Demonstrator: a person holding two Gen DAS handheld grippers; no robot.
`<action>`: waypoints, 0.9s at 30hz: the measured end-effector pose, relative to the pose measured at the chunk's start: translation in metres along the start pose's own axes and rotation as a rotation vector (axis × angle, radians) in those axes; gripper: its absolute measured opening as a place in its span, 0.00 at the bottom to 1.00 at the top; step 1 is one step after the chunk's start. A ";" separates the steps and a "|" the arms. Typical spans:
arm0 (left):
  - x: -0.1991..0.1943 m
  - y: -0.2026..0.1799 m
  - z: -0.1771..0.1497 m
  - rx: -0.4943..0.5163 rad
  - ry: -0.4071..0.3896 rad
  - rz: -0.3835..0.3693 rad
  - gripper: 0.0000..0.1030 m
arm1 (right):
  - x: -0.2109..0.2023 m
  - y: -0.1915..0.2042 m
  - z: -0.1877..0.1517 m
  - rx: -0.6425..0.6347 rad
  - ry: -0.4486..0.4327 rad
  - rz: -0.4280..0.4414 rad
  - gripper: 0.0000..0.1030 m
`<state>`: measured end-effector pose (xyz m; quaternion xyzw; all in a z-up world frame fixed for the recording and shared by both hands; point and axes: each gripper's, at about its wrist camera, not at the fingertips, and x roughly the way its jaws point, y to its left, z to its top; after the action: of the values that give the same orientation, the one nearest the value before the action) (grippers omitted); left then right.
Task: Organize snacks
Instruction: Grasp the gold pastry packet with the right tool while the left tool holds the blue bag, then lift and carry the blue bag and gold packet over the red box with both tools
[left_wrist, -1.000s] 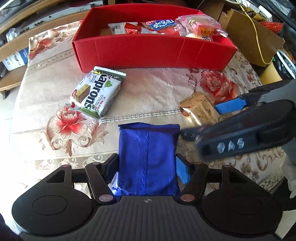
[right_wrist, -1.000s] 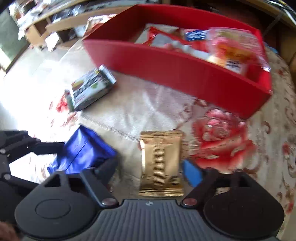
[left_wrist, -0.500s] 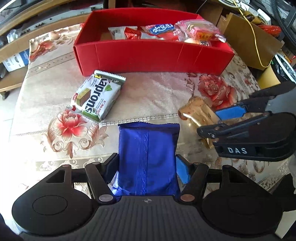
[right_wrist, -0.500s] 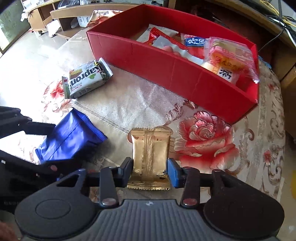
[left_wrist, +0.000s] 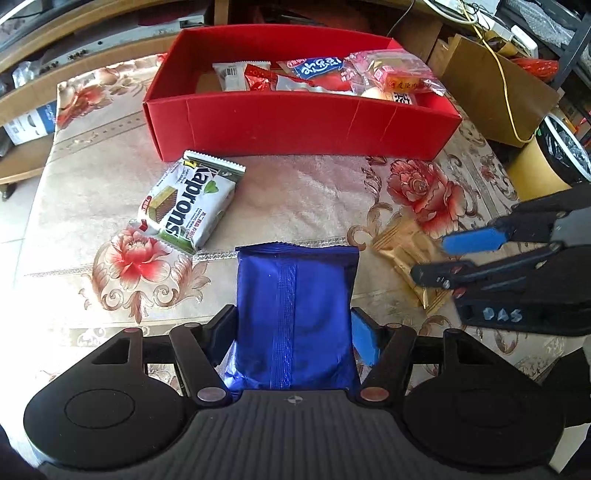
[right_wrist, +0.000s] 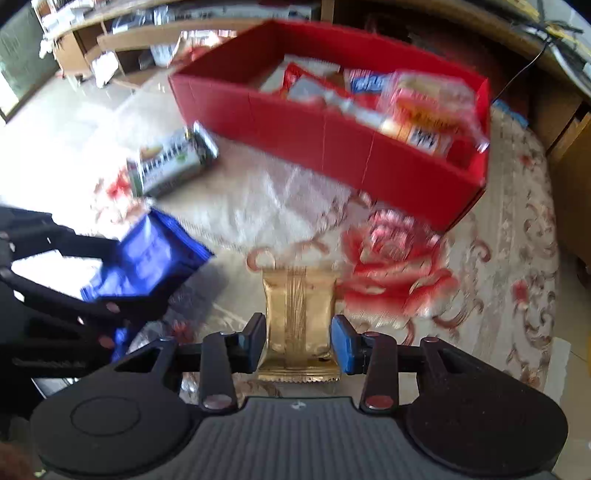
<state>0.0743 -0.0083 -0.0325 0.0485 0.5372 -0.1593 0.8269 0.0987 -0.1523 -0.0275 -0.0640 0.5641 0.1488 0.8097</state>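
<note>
My left gripper is shut on a blue snack packet, whose top points toward the red box. To its right, my right gripper is shut on a gold snack packet and holds it just above the floral tablecloth. That gold packet shows in the left wrist view between the right gripper's fingers. A green and white wafer pack lies on the cloth in front of the box. Several snack packets lie inside the box.
A cardboard box with a yellow cable stands right of the table. Wooden shelves with clutter run behind and to the left. The table edge and pale floor lie at the left.
My right gripper closed on the gold packet and lifted it slightly off the cloth. The left gripper kept still with the blue packet in it.
</note>
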 end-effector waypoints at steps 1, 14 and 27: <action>0.001 0.000 0.000 0.002 0.003 0.000 0.69 | 0.004 0.002 0.000 -0.002 0.009 -0.006 0.37; 0.012 0.002 -0.003 0.008 0.043 0.016 0.69 | 0.029 0.004 0.017 0.009 0.050 0.012 0.99; 0.015 0.006 -0.001 -0.012 0.045 0.016 0.71 | 0.043 0.003 0.034 0.077 0.076 -0.046 0.99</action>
<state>0.0805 -0.0060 -0.0471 0.0513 0.5562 -0.1482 0.8161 0.1419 -0.1326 -0.0551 -0.0515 0.5982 0.1060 0.7926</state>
